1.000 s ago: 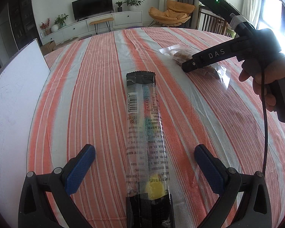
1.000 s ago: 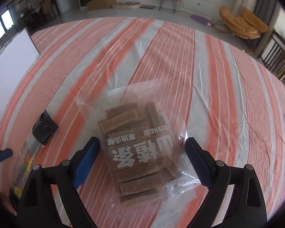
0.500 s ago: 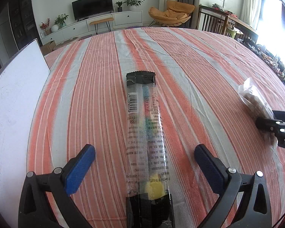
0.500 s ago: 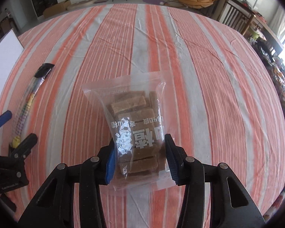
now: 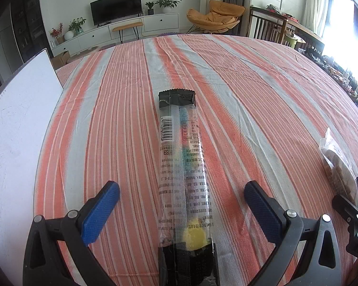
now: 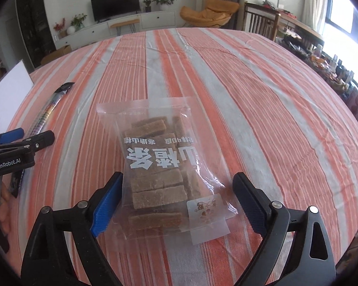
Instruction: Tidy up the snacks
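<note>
A long candy stick packet (image 5: 181, 166) with black ends lies lengthwise on the striped tablecloth (image 5: 250, 100). My left gripper (image 5: 181, 212) stands open around its near end, blue pads well clear of it. In the right wrist view, a clear bag of brown bars (image 6: 160, 166) with white lettering lies flat on the cloth. My right gripper (image 6: 179, 205) straddles its near half, its jaws opening and wide apart. The left pad is close to the bag's edge and the right pad is apart from it. The same bag (image 5: 339, 169) shows at the left wrist view's right edge.
A white board (image 5: 19, 124) lies along the table's left side. In the right wrist view the left gripper (image 6: 33, 135), a hand (image 6: 2, 205) and the candy stick packet (image 6: 47, 112) are at the left. Chairs and a cluttered side table (image 6: 334, 71) stand beyond the right edge.
The right gripper shut on the bag of bars, carried it from the table's far middle to the near right, then opened, leaving it flat on the cloth. The left gripper stayed put.
</note>
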A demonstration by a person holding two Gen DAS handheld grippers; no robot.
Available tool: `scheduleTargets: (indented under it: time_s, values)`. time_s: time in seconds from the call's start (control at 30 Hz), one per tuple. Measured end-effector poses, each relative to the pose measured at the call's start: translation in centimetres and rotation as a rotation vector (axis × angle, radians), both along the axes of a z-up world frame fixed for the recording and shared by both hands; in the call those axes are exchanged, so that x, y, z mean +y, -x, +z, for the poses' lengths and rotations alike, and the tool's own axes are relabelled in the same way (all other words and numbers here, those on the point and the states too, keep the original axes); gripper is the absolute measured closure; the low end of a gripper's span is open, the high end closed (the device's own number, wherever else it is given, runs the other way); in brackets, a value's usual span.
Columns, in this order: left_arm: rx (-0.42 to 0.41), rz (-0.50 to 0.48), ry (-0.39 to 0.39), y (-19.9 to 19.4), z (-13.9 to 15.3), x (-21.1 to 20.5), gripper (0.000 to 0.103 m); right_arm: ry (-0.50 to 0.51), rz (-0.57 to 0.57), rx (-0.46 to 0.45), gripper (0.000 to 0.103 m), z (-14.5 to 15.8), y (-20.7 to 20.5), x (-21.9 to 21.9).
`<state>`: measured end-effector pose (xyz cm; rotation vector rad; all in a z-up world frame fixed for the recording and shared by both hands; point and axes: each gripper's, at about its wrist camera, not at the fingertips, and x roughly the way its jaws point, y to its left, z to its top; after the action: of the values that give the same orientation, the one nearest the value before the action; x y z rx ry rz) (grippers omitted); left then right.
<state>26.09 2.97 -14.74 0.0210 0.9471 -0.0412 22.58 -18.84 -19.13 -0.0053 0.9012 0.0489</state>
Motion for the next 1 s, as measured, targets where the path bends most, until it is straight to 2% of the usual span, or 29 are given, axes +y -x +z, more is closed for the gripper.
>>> scheduleTargets:
  time_s: [1.0]
  values:
    - [-0.001, 0.000, 0.000, -0.01, 0.01, 0.05, 0.000, -0.001, 0.000, -0.002, 0.009, -0.02, 0.75, -0.20]
